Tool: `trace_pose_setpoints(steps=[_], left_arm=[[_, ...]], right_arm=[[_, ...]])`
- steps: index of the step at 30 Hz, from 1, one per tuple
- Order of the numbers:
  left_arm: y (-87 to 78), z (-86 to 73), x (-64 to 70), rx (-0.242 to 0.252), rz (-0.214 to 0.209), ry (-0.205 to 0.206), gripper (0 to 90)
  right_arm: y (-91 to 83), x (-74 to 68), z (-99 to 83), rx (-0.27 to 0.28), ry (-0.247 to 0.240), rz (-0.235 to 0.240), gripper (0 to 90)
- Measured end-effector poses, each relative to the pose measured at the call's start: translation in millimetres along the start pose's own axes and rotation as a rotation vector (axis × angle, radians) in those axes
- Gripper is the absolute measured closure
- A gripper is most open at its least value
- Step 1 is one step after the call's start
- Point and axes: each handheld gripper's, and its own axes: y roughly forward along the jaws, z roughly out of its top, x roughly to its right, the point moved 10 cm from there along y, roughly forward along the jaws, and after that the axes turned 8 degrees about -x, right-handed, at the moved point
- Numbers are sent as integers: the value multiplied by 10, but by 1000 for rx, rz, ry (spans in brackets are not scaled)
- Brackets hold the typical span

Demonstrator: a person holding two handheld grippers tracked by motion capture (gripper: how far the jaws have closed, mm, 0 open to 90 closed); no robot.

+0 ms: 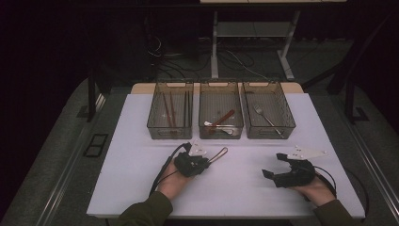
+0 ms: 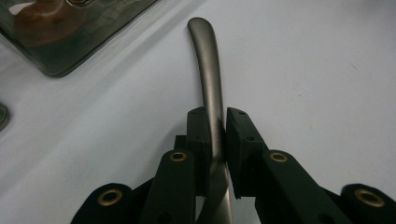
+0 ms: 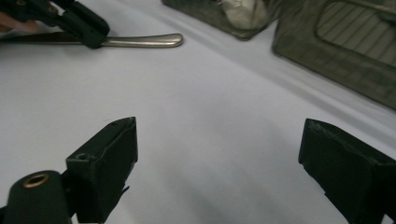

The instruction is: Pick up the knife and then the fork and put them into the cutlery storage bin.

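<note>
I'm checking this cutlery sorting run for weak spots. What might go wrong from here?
The left gripper pinches the smooth, curved metal handle on its thin sides only, so the handle may twist or slip. The three bins stand close together, so it might land in the wrong one. The right gripper is open and gives no support.

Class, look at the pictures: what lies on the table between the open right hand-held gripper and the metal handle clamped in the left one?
Nothing: in the right gripper view, bare white table separates the right hand-held gripper from the metal handle.
</note>
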Motion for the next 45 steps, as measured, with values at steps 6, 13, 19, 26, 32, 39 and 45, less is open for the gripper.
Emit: trace_pose_setpoints(steps=[6,13,19,26,32,39,45], left_arm=[[-74,29,63,18,-59,43,798],[-150,48,189,33,-130,95,798],[-206,67,325,49,-188,173,798],[-240,93,460,62,-240,241,798],[-258,115,594,62,-280,314,798],[-270,139,737,59,-304,391,798],[-301,158,823,61,-321,430,798]], right_arm=[[-11,-93,33,-21,-47,51,119],[0,-201,43,-67,-104,89,119],[9,-245,62,-87,-120,128,120],[32,-326,152,-105,-148,194,120],[119,-481,275,-152,-216,277,121],[267,-744,324,-232,-318,371,158],[420,-937,289,-317,-414,452,282]])
